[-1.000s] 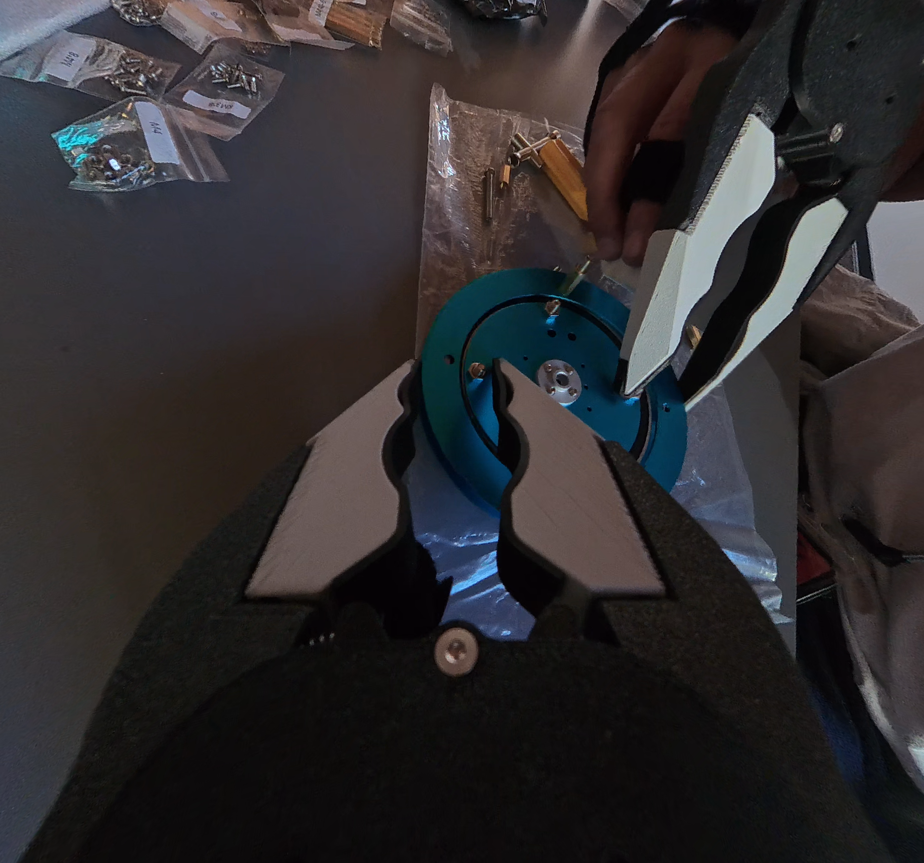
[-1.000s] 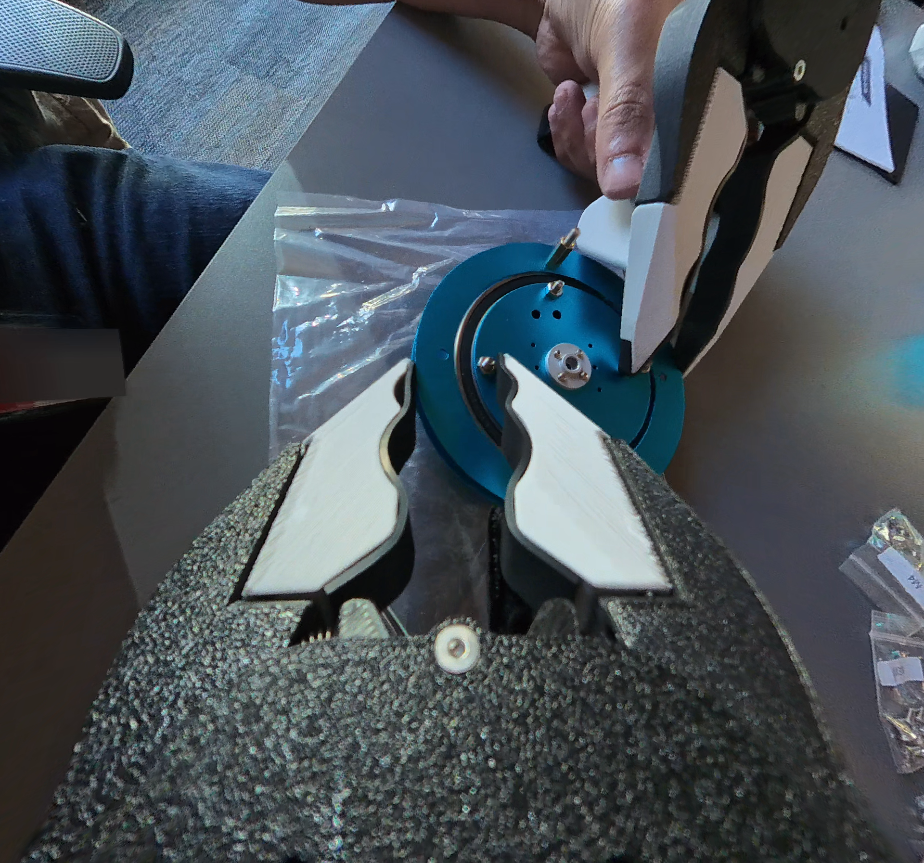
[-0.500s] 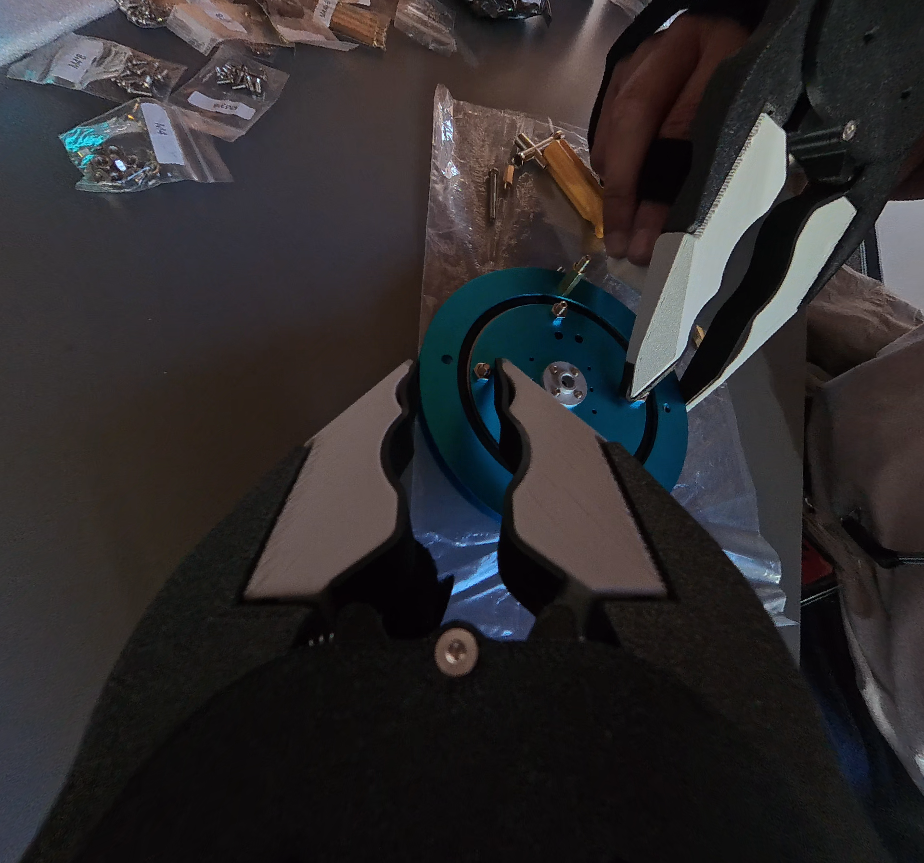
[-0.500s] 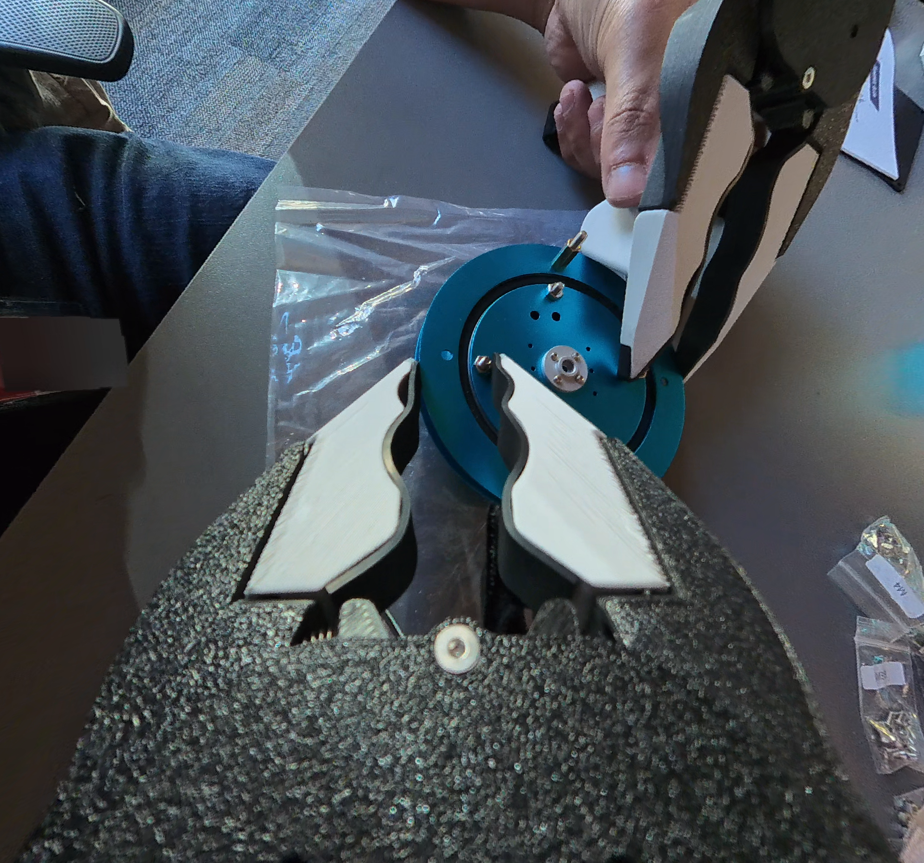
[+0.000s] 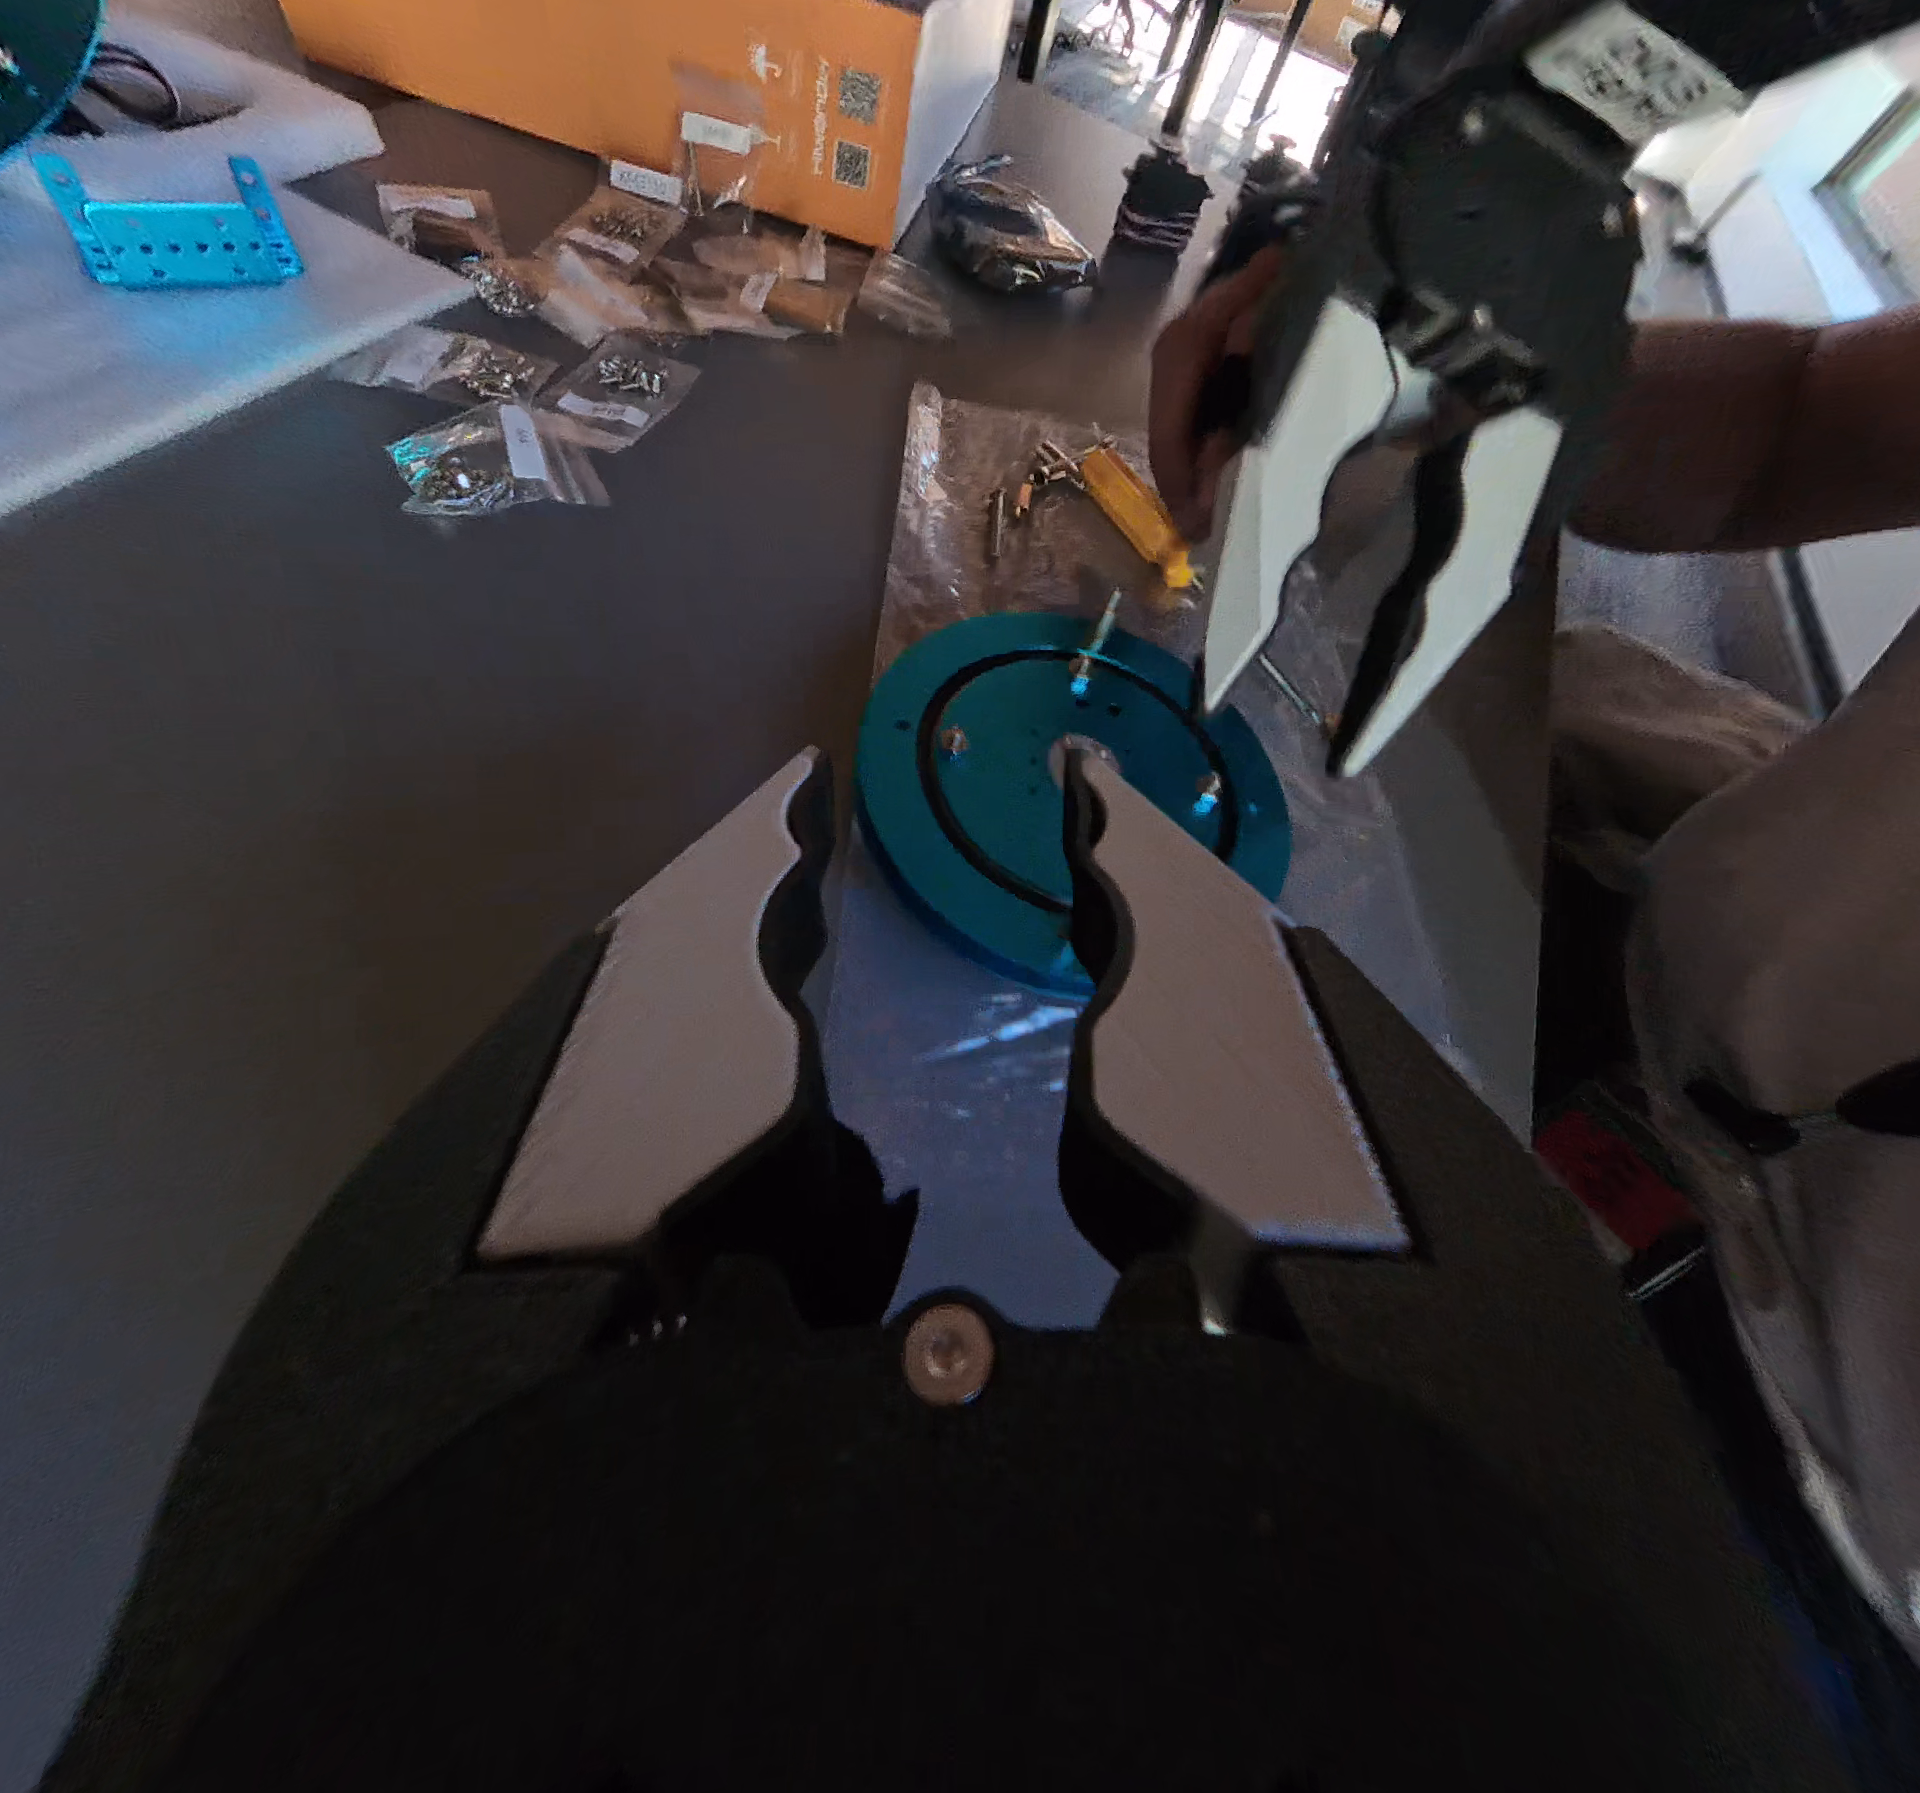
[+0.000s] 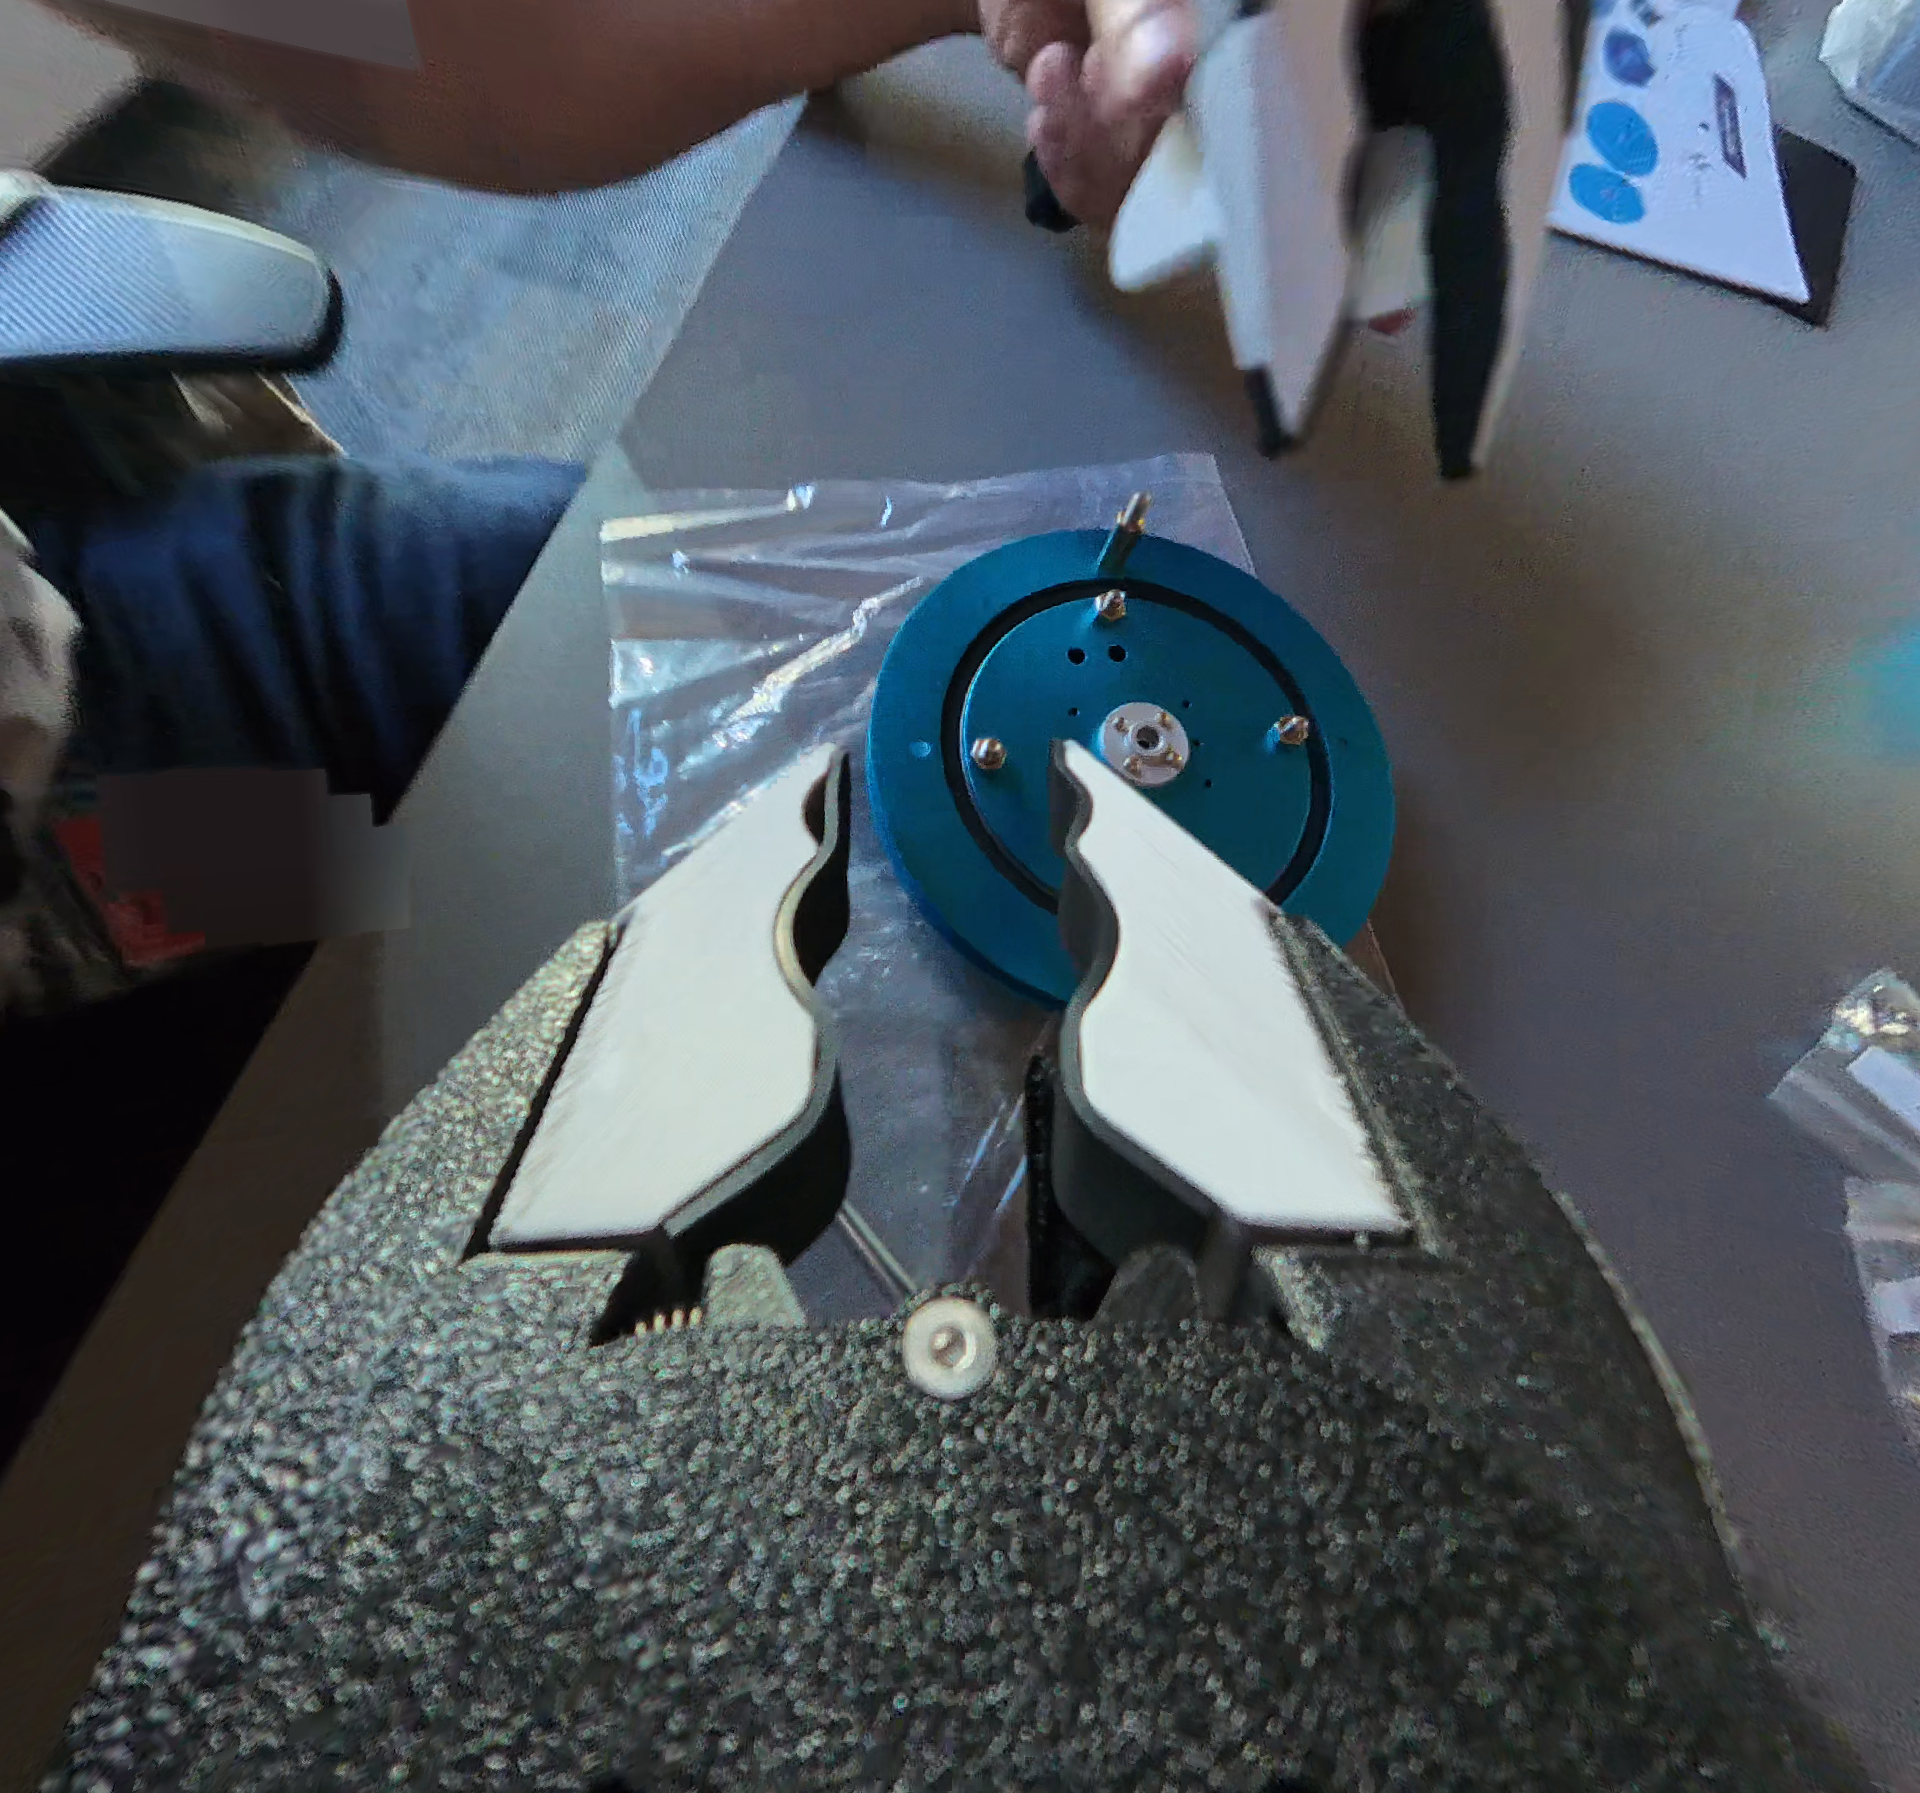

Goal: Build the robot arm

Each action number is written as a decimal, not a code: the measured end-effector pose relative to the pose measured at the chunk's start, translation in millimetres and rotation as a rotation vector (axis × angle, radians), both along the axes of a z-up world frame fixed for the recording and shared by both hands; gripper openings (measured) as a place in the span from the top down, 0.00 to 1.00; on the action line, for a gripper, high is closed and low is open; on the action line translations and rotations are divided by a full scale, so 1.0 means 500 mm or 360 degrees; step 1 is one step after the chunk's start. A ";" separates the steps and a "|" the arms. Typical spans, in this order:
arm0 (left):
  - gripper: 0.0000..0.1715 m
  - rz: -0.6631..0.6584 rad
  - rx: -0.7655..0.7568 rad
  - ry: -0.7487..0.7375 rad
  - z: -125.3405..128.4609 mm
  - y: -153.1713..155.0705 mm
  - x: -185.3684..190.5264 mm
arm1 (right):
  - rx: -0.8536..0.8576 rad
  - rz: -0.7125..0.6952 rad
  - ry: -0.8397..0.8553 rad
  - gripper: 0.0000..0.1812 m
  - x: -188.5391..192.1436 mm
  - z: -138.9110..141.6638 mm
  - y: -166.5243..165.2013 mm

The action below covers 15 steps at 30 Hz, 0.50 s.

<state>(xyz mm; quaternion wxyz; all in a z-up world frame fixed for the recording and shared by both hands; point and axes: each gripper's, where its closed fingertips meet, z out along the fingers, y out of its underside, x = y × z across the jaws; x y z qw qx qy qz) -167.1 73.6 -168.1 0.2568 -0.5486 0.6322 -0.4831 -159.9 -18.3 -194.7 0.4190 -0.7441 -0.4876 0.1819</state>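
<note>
We see the left hand-held gripper [image 5: 940, 767] with its fingers apart and empty, poised above a blue disc [image 5: 971, 870] lying on a clear plastic bag [image 6: 727, 642] on the desk [image 5: 416, 663]. The right hand-held gripper [image 6: 951, 761] is likewise spread and empty over the disc. Small bagged screws [image 5: 488, 465] lie well apart.
</note>
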 end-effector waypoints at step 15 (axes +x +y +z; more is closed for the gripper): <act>0.97 0.0076 0.0531 0.0167 -0.083 -0.068 -0.029 | -0.0163 -0.0124 0.0006 0.97 -0.006 -0.031 0.027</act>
